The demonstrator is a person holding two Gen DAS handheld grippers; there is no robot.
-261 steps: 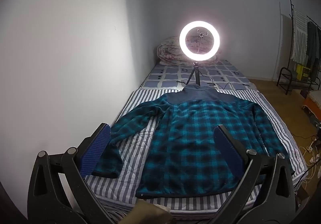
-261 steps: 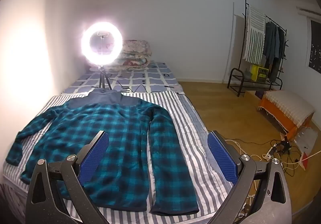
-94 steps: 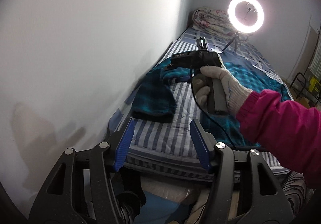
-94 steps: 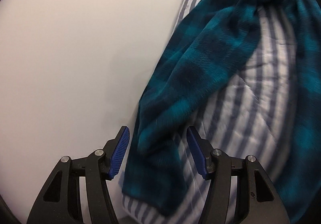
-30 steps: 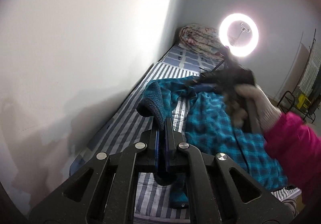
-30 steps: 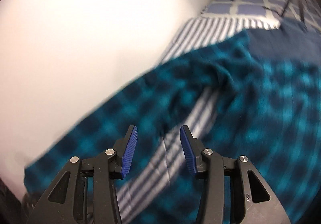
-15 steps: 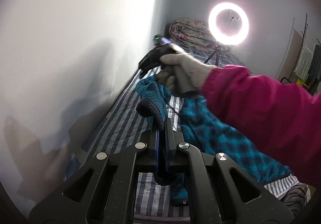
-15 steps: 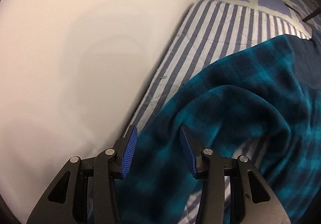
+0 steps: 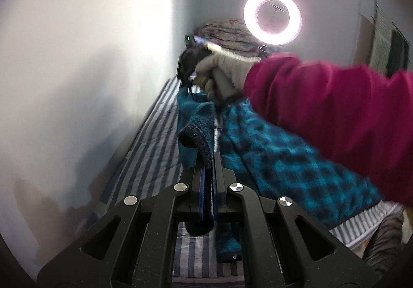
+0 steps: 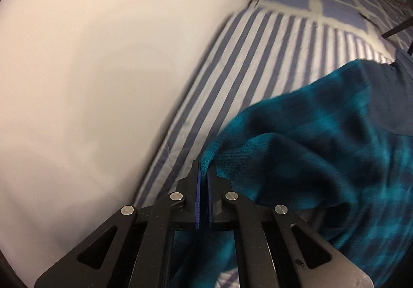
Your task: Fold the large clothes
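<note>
1 white wall [image 9: 90, 55] fills the left of both views, and 1 striped bed [image 9: 155, 158] runs along its foot. On the bed lies 1 teal plaid jacket [image 9: 284, 164], the only garment being folded; its body is spread over the stripes and 1 sleeve is lifted off them. The left gripper [image 9: 207, 158] is pressed together on the dark-edged cuff [image 9: 196, 138] of that sleeve, which curls over its fingertips. Further back, 1 gloved hand [image 9: 219, 73] in a magenta sleeve [image 9: 335, 112] carries the right gripper [image 10: 203, 171] down onto the sleeve near the shoulder. In the right wrist view its 2 blue pads [image 10: 198, 189] pinch a fold of teal fleece beside the bare stripes; the jaws have just been closing, with cloth between them. 1 lit ring light [image 9: 272, 18] stands at the far end, in front of 1 rolled floral quilt [image 9: 227, 34].

Against the frame from 1 second ago, the right gripper's pads, then apart above the cloth, now clamp it, and the magenta arm crosses much more of the left wrist view. The left grip on the cuff is unchanged.
</note>
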